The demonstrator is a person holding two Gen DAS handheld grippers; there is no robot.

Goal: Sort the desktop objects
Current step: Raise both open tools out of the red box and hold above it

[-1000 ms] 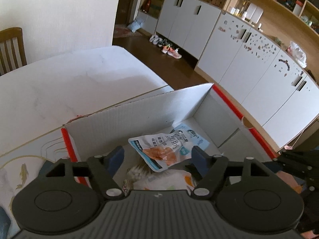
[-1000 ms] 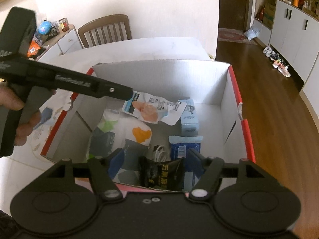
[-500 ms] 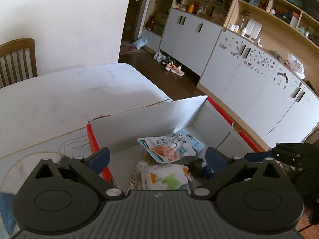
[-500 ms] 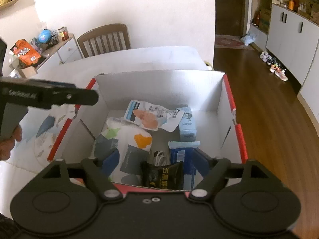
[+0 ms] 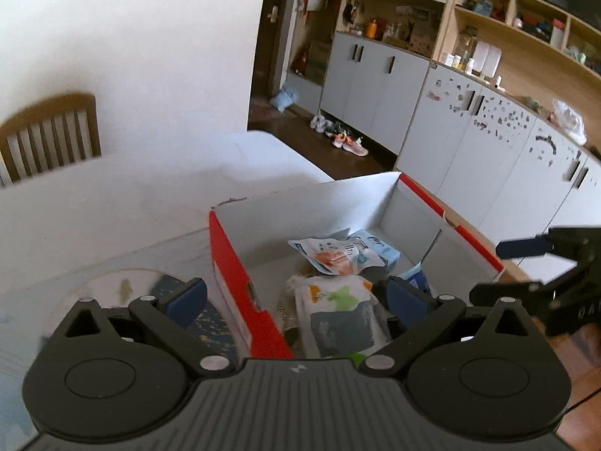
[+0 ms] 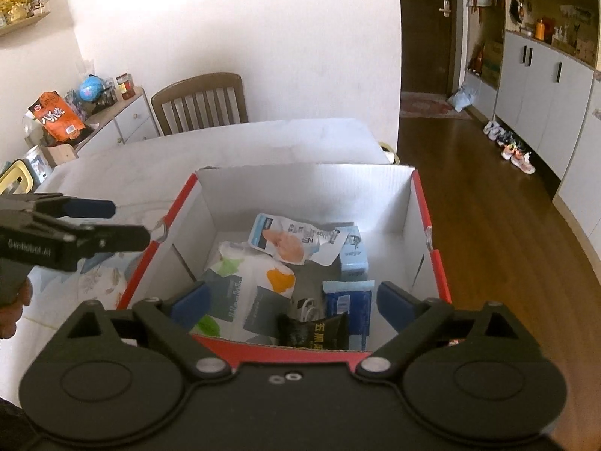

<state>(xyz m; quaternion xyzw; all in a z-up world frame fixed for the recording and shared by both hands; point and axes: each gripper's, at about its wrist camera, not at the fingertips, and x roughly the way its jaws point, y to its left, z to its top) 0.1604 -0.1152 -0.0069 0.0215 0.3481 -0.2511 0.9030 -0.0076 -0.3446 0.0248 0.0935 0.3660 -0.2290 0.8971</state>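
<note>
Left gripper (image 5: 296,295) spread wide, empty, above red-rimmed cardboard box (image 5: 229,259) of snack packets (image 5: 330,257) on white bench (image 5: 112,203).

Soft daylight, white wall (image 6: 233,30) bright, hallway (image 6: 428,37) dim. Strong fisheye bending at edges. Chair (image 5: 49,135) slightly motion-blurred in left view.

A white marble-look table (image 6: 233,143) carries a red-rimmed white cardboard box (image 6: 422,218), open at the top, which stands at the table's edge next to the wooden floor. Just beside the box, on its side away from the floor, a printed mat (image 6: 101,282) with blue and gold drawings lies flat on the table.
</note>
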